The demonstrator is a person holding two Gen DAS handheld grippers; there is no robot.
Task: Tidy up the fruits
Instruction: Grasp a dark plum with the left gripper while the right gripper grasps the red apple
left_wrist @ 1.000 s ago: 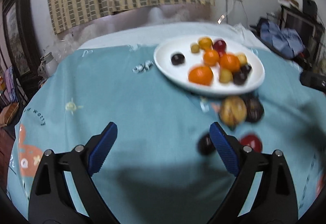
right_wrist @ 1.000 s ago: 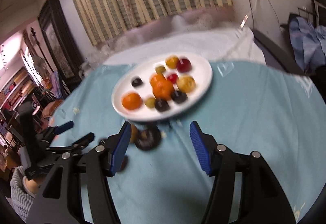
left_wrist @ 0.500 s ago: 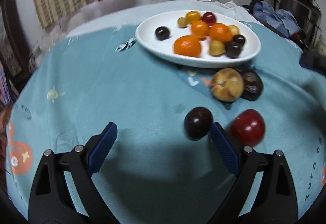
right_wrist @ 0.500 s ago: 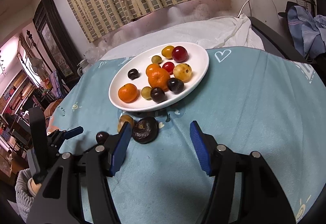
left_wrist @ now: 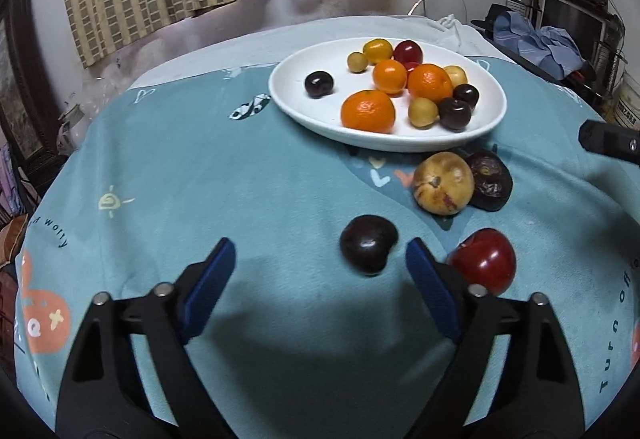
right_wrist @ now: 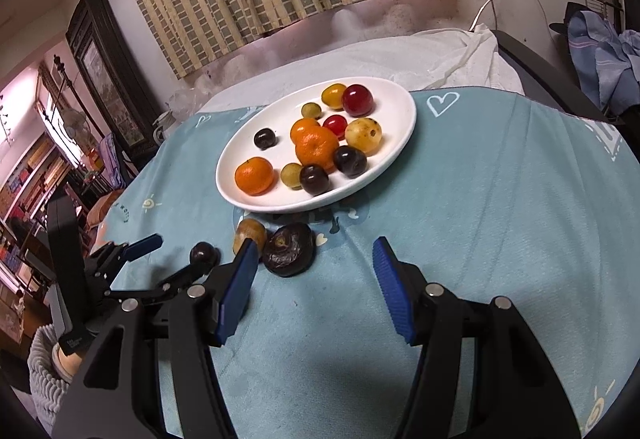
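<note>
Worktop [left_wrist: 208,167] under teal cloth, bearing a white plate [left_wrist: 296,95] heaped with oranges, plums and small yellow fruit. Off the plate, near its front rim: tan fruit [left_wrist: 442,183] touching a wrinkled dark fruit [left_wrist: 490,181]; nearer, a red plum [left_wrist: 486,261] and a dark plum [left_wrist: 368,249] on the cloth. Left tongs [left_wrist: 320,265] spread, just closing in, dark plum between the pads yet untouched. Right tongs [right_wrist: 314,271] spread over bare cloth, gripping nothing.
</note>
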